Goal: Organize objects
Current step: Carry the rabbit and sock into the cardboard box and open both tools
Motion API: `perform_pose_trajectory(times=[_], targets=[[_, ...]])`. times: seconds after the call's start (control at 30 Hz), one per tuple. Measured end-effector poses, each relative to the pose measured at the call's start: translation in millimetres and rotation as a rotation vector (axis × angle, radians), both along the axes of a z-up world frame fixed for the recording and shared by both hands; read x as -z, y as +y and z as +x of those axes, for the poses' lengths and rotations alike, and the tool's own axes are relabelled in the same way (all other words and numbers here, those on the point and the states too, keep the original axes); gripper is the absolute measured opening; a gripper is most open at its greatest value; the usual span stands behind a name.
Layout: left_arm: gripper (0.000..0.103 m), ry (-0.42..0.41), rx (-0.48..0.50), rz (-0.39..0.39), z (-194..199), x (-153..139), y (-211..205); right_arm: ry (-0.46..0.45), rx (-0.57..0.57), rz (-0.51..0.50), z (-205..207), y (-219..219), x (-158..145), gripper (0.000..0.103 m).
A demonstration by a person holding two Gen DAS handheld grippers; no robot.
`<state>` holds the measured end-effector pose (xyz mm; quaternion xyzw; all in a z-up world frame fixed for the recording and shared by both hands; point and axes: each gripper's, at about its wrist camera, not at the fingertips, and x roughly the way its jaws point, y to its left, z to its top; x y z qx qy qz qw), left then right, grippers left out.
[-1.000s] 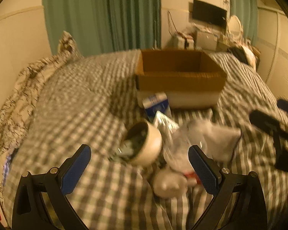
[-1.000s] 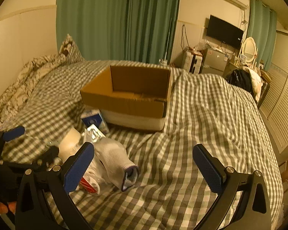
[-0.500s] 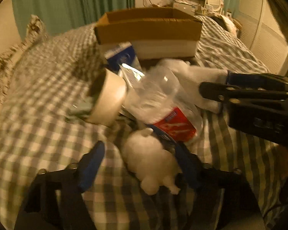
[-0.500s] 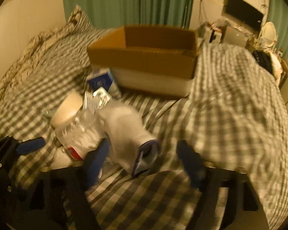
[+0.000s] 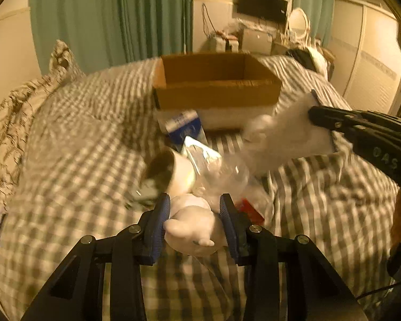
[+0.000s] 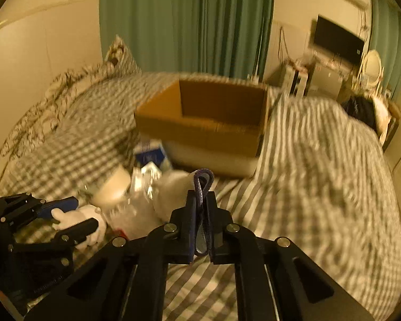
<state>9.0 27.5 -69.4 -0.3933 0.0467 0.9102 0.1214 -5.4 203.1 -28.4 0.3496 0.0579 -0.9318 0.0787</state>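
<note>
My left gripper [image 5: 194, 208] is shut on a small white plush toy [image 5: 192, 227], seen also in the right wrist view [image 6: 80, 219], low over the checked bed. My right gripper [image 6: 201, 200] is shut on the dark cuff of a white sock [image 6: 173, 195], which hangs lifted in the left wrist view [image 5: 286, 136]. An open cardboard box [image 5: 216, 88] stands on the bed beyond the pile. A clear plastic bottle with a red label [image 5: 227, 176], a white cup on its side [image 5: 179, 174] and a blue-and-white carton [image 5: 183, 128] lie between the grippers and the box.
The checked bedcover [image 6: 320, 174] stretches to the right. A patterned pillow [image 5: 13, 123] lies at the left edge. Green curtains [image 6: 187, 21] hang behind the bed. A TV [image 6: 336, 41] and cluttered shelves stand at the back right.
Both grippers went from open to shut: the left closed on the plush toy, the right closed on the sock's cuff and lifted it off the pile.
</note>
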Motion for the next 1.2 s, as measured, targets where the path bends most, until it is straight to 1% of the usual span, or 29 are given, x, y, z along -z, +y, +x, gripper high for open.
perform_pose_trajectory(times=[0.13, 0.2, 0.33, 0.47, 0.57, 0.67, 0.8, 0.93, 0.97, 1.1, 1.2], targets=[[0.039, 0.025, -0.006, 0.045, -14, -26, -11, 0.064, -0.010, 0.012, 0, 1, -30, 0.006], [0.039, 0.053, -0.013, 0.045, -24, -43, -12, 0.091, -0.016, 0.029, -6, 1, -46, 0.006], [0.039, 0.110, 0.005, 0.042, -55, -78, -1, 0.148, -0.032, 0.057, -19, 1, -80, 0.006], [0.039, 0.133, 0.020, 0.053, -91, -104, 13, 0.205, -0.042, 0.050, -45, 5, -118, 0.006], [0.039, 0.158, 0.031, 0.037, -122, -116, 29, 0.234, -0.051, 0.051, -67, 6, -138, 0.006], [0.039, 0.144, 0.044, 0.043, -159, -118, 44, 0.245, -0.055, 0.055, -92, 6, -147, 0.006], [0.039, 0.112, 0.035, 0.044, -204, -107, 52, 0.222, -0.056, 0.044, -132, 8, -142, 0.006], [0.039, 0.063, 0.032, 0.044, -235, -84, 55, 0.171, -0.057, 0.022, -168, 14, -118, 0.006], [0.039, 0.046, 0.028, 0.037, -243, -75, 55, 0.156, -0.056, 0.017, -176, 16, -110, 0.006], [0.039, -0.010, 0.010, 0.027, -257, -47, 51, 0.088, -0.050, 0.000, -200, 23, -77, 0.006], [0.039, -0.033, -0.003, 0.021, -264, -35, 48, 0.048, -0.040, -0.003, -211, 26, -59, 0.006]])
